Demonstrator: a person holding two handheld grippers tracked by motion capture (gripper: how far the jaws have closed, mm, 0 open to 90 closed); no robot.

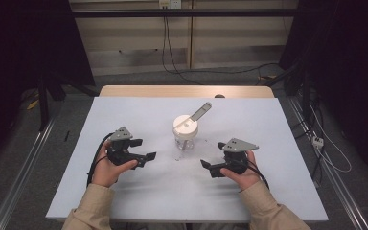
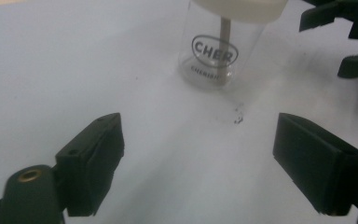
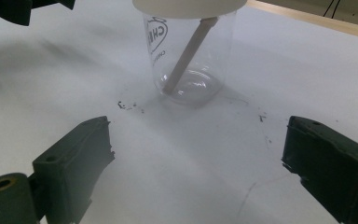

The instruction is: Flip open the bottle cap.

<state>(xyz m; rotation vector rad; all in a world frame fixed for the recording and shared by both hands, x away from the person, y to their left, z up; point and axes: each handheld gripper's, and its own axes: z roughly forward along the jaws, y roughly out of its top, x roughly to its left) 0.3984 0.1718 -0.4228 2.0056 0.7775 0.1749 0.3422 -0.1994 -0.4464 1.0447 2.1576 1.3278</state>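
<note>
A clear glass jar [image 1: 185, 136] with a white lid [image 1: 185, 125] stands in the middle of the white table top [image 1: 139, 191]. A pale flat straw [image 1: 201, 111] leans out through the lid. My left gripper [image 1: 143, 149] rests to the jar's left with its jaws open and pointing at it. The right gripper [image 1: 212, 155] lies to the jar's right, also open and empty. In the left gripper view the jar [image 2: 212, 60] stands ahead of the open left gripper [image 2: 198, 158]. In the right gripper view the jar [image 3: 191, 60] is just beyond the open right gripper [image 3: 198, 163].
Small dark specks [image 2: 237, 116] mark the white surface in front of the jar. A wooden table edge [image 1: 187, 91] runs along the far side. Cables [image 1: 172, 57] lie on the floor behind the table, and metal rails [image 1: 24, 163] run beside it.
</note>
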